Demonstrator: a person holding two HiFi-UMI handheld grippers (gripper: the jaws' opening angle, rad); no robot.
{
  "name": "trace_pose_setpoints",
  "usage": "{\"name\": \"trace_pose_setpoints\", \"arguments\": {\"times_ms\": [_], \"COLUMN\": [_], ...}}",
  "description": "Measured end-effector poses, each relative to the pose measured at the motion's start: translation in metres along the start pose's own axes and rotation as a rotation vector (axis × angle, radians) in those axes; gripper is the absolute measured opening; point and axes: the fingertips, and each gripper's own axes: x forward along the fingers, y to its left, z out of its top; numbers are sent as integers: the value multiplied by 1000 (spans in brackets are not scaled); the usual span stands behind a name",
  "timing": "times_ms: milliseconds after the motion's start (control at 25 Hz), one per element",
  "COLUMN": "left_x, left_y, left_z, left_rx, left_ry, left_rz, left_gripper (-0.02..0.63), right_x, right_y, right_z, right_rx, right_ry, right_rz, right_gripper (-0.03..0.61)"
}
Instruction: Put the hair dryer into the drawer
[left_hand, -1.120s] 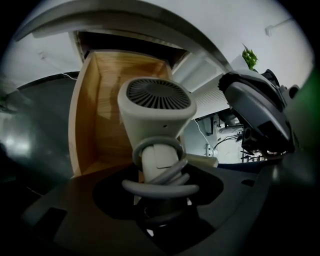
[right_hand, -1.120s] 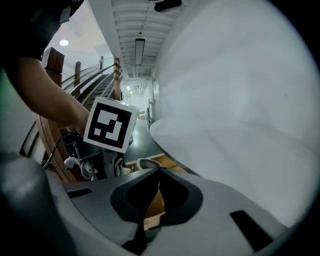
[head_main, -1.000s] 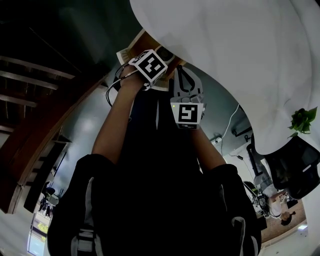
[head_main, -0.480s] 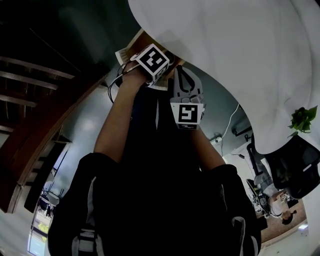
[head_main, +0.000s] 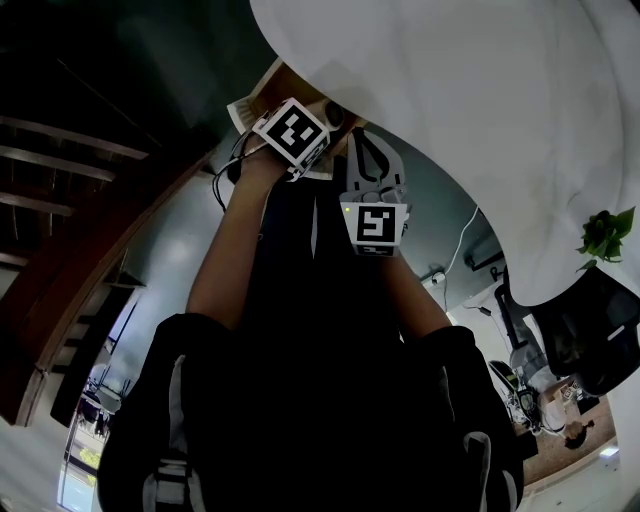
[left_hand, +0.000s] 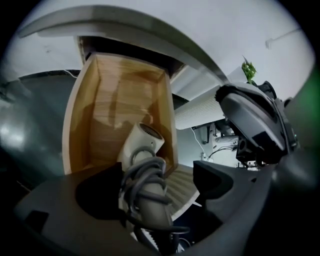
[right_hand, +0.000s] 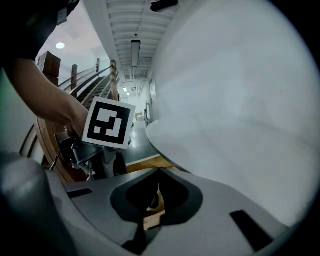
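Right now the left claw (left_hand: 160, 186) is opening, jaws wide. The hair dryer (left_hand: 143, 144) sits btw them but the pads aren't pressing on it. One jaw stands clear of the handle; the other is close by, can't tell if it's touching. The cord (left_hand: 146, 176) is wound round the handle in loops.

Dryer's head is inside the drawer (left_hand: 82, 117), near its right wall & toward the front edge. Handle end points back out at the claw, so can't tell if the whole thing is past the drawer's front edge. The drawer is wood inside & pulled out from under the white table (left_hand: 210, 30).

The right claw (right_hand: 159, 173) is closed tip to tip w/ nothing in it, just beside the left one near the table edge.

Step in hand, IMO: the release, i.e. dryer placed & grip opening off it. Next: draw the left claw straight back w/o snagging the cord loops, then check the handle lies fully inside. After that prob. push the drawer shut; the idle right claw looks well placed for it. Risk: a loop catches a jaw & drags the dryer back out.
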Motion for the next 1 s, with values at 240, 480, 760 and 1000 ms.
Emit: {"name": "trace_pose_setpoints", "arguments": {"times_ms": [240,480,760,1000], "left_x": [-19,-35,-62,-119], "left_y": [-9,-14,-8,-14], "left_z": [15,20,18,22], "left_rx": [67,156,186,248], "left_ry": [-174,-319,-497,-765], "left_rz": [91,189,275,395], "left_gripper": [436,436,433,161], "right_x": [1,0,-8,-22], "right_y": [1,3,7,10], "right_z": [7,11,26,55], "right_rx": [-18,-19,-39,-83], "right_ry": [-50,-58,-77,-122], "right_rz": [3,4,-2,-14], "right_gripper": [23,23,23,23]}}
